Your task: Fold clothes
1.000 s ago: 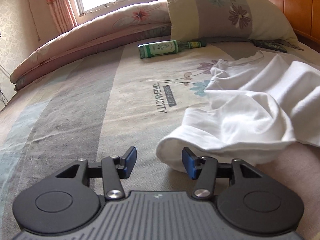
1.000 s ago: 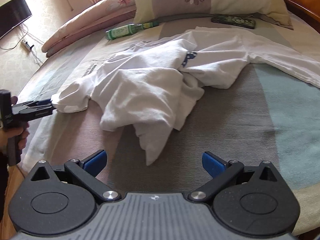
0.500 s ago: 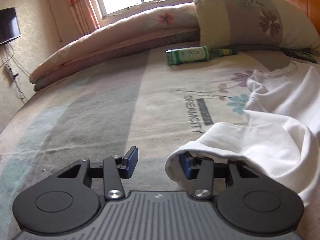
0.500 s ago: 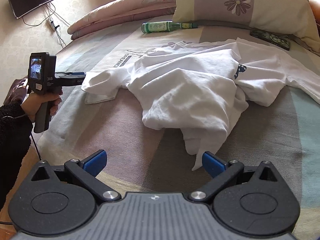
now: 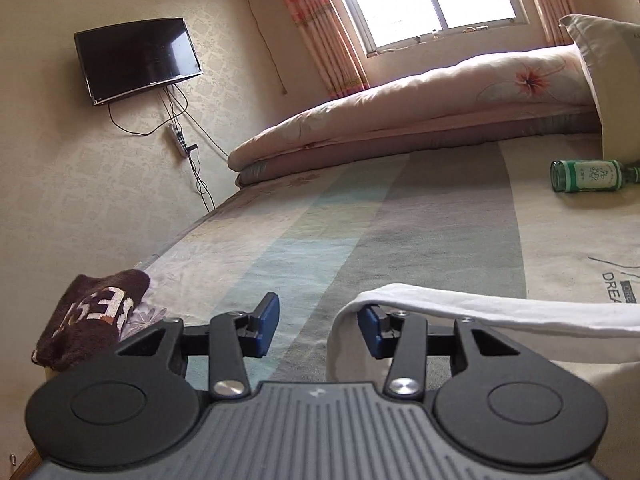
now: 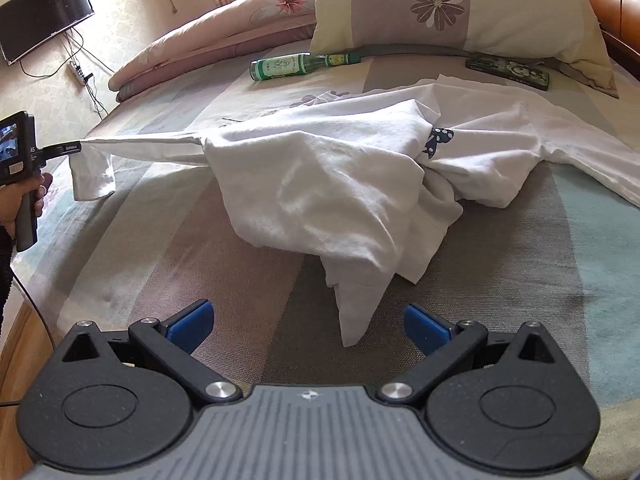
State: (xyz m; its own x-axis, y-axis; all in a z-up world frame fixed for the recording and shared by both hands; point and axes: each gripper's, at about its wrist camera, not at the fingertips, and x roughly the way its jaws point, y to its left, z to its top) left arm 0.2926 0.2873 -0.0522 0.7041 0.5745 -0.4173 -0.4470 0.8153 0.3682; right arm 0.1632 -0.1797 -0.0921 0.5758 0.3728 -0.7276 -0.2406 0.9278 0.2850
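White T-shirt lies crumpled mid-bed, one loose flap reaching almost to the right tool, whose jaws stand wide apart and released above the striped bed cover. Nearest the left tool, the sleeve hangs hooked over the right-hand blue finger; the jaws show a clear gap, so the cloth is draped on one finger, not pinched, though the sleeve hides the finger's far side and a partial catch cannot be ruled out. Compared with half a second ago, the left tool has swung outward toward the wall, and the sleeve, then slack beside the body, is now drawn into a taut strip off the bed, as the right wrist view shows. That suggests the garment is being spread out for folding, with the bulk still bunched. Farther off, a brown garment sits at the bed's edge, a green bottle and a phone lie before the pillow, and a television hangs beyond.
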